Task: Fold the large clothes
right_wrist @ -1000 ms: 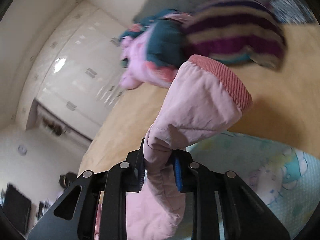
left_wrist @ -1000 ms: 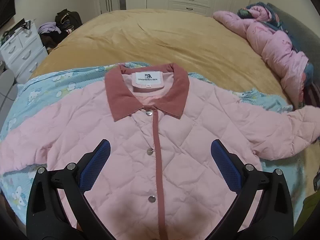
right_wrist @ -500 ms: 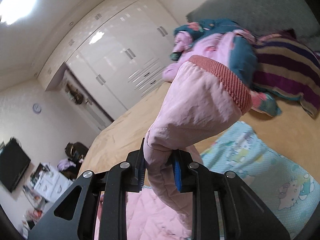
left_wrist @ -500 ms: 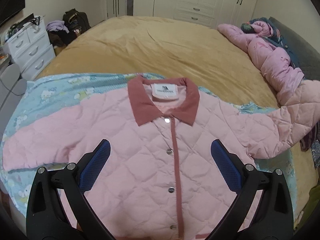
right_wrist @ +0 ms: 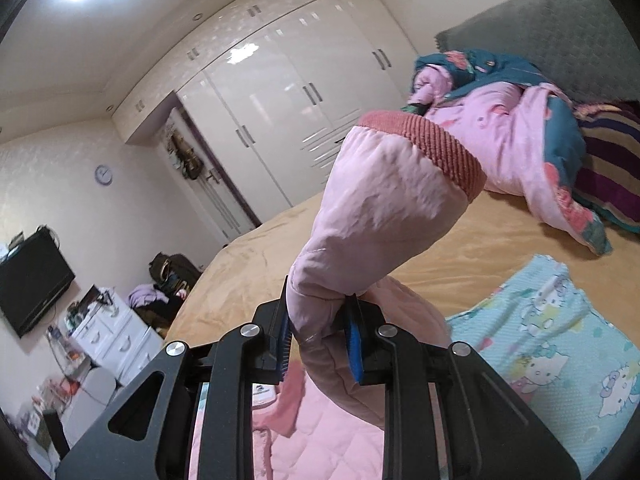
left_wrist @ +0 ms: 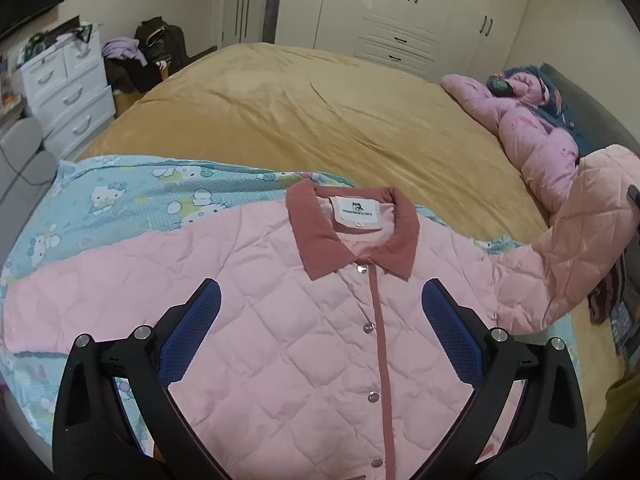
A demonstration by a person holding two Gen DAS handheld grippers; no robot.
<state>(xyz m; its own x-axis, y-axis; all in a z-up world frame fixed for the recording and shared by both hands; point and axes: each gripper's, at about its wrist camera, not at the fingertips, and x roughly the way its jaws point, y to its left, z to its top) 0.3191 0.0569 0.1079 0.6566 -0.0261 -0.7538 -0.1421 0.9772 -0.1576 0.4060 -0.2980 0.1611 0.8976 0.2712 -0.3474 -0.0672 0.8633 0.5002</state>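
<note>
While bed (left_wrist: 320,112) bears jacket (left_wrist: 280,320), wardrobe (left_wrist: 400,20) stands behind.

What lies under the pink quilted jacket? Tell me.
A light-blue cartoon-print sheet shows around the pink quilted jacket, over the tan bedspread. Whatever lies directly beneath the jacket is covered.

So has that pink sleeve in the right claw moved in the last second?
Yes. The sleeve, pinched in the right claw, has risen off the bed: its end now sits level with the pink bedding instead of below it.
</note>
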